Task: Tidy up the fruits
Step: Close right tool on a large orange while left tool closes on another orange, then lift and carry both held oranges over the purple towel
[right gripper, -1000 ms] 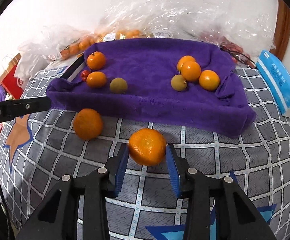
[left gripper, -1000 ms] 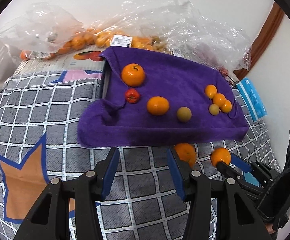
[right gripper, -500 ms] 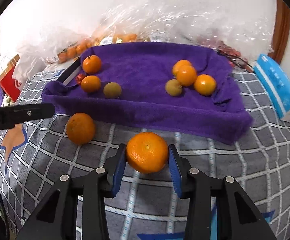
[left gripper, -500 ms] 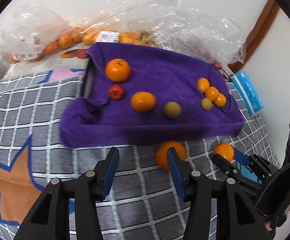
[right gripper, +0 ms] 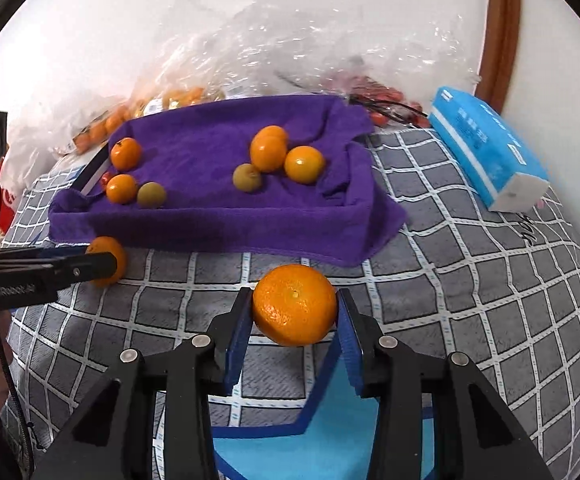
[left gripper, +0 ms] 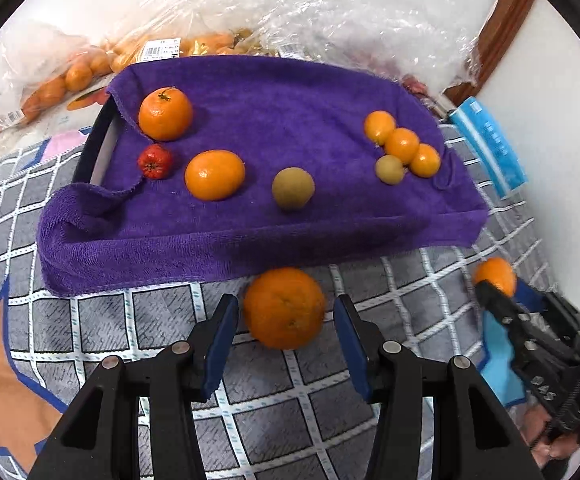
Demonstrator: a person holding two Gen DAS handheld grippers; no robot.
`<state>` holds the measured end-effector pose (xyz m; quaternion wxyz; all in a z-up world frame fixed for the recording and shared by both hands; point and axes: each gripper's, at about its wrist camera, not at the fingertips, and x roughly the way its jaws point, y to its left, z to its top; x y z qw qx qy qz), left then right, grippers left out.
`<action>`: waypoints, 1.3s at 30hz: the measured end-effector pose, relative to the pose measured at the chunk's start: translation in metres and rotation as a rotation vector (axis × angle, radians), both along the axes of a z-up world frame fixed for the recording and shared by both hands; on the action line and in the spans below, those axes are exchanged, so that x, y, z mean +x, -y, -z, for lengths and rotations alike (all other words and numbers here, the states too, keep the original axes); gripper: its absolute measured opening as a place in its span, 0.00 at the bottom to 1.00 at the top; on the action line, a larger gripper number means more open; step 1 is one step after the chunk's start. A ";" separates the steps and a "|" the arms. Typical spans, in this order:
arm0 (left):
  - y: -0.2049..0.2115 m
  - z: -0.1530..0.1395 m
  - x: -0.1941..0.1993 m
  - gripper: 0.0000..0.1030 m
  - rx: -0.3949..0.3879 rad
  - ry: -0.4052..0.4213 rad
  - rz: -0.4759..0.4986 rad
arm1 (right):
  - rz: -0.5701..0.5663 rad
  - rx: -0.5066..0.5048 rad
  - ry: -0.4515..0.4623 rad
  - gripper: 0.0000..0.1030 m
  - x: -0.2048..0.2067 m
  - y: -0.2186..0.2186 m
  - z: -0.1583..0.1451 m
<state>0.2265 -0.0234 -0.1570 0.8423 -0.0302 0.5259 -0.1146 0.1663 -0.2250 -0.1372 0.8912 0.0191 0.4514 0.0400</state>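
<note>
While right gripper (right gripper: 294,312) fingers clamp mandarin (right gripper: 295,304), left gripper (left gripper: 284,320) fingers straddle orange (left gripper: 284,307), gaps visible.

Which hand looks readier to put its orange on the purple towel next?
The right. The right gripper already clamps its orange, just short of the purple towel. The left gripper only straddles the other orange, with gaps at both pads.

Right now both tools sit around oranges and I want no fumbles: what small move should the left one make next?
Probably close the left tool: its orange sits between the pads with gaps either side, still on the checked cloth.
</note>
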 end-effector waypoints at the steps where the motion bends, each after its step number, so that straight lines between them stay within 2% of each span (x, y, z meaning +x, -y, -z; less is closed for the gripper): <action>1: 0.001 0.001 0.000 0.44 0.003 0.000 0.002 | 0.001 -0.001 0.001 0.40 0.000 0.001 -0.001; 5: 0.003 0.003 -0.003 0.39 0.020 0.003 0.005 | 0.003 -0.010 0.005 0.40 -0.001 0.000 -0.004; 23: -0.038 -0.044 -0.026 0.39 -0.006 0.066 -0.064 | 0.005 0.009 0.066 0.40 0.000 -0.024 -0.043; 39: -0.053 -0.073 -0.042 0.39 -0.004 0.128 -0.089 | -0.010 0.021 0.117 0.40 -0.009 -0.030 -0.079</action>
